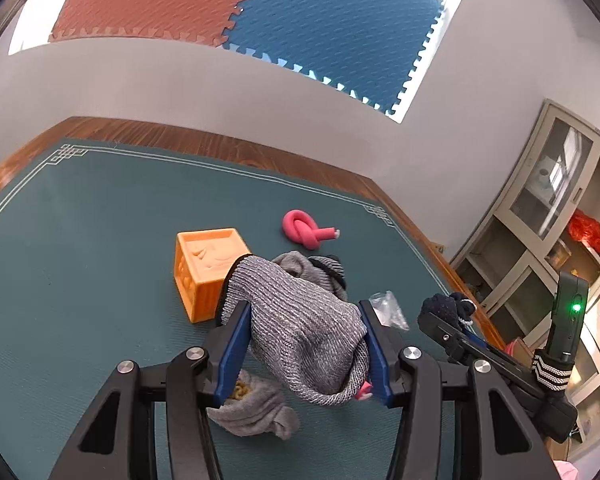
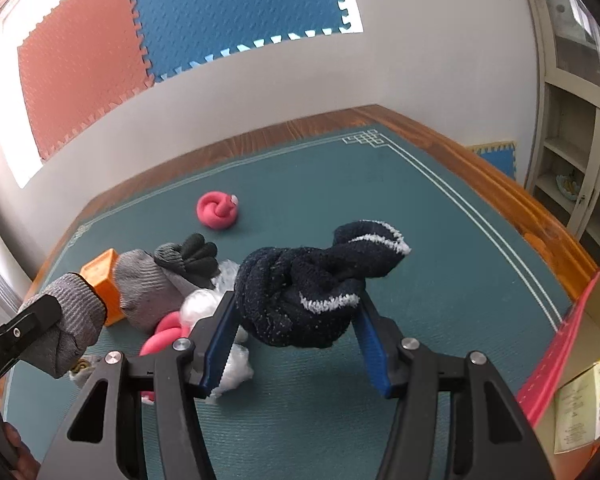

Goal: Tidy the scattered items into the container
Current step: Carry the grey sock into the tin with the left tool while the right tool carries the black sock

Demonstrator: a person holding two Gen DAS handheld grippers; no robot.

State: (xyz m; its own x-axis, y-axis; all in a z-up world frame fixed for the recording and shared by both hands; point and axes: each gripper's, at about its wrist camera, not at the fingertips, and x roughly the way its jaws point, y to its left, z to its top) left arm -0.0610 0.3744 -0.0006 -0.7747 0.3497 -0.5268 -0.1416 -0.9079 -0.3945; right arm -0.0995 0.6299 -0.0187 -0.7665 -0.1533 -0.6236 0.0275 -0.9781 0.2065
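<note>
My left gripper (image 1: 305, 350) is shut on a grey ribbed knit sock (image 1: 300, 328), lifted above the green mat. My right gripper (image 2: 296, 336) is shut on a knotted dark navy sock (image 2: 308, 292) with white trim. On the mat lie an orange cube (image 1: 204, 268), a pink knotted tube (image 1: 306, 229), a grey and black sock bundle (image 2: 188, 260), a flat grey sock (image 1: 252, 408), and crumpled clear plastic (image 2: 204, 304). A second pink piece (image 2: 162, 336) lies under the plastic. The red edge of a container (image 2: 560, 344) shows at the right.
The green mat (image 1: 100, 240) covers a wooden table against a grey wall. Foam tiles hang on the wall. A cabinet with shelves (image 1: 540, 216) stands to the right. The right gripper's body (image 1: 500, 360) is visible beside the left one.
</note>
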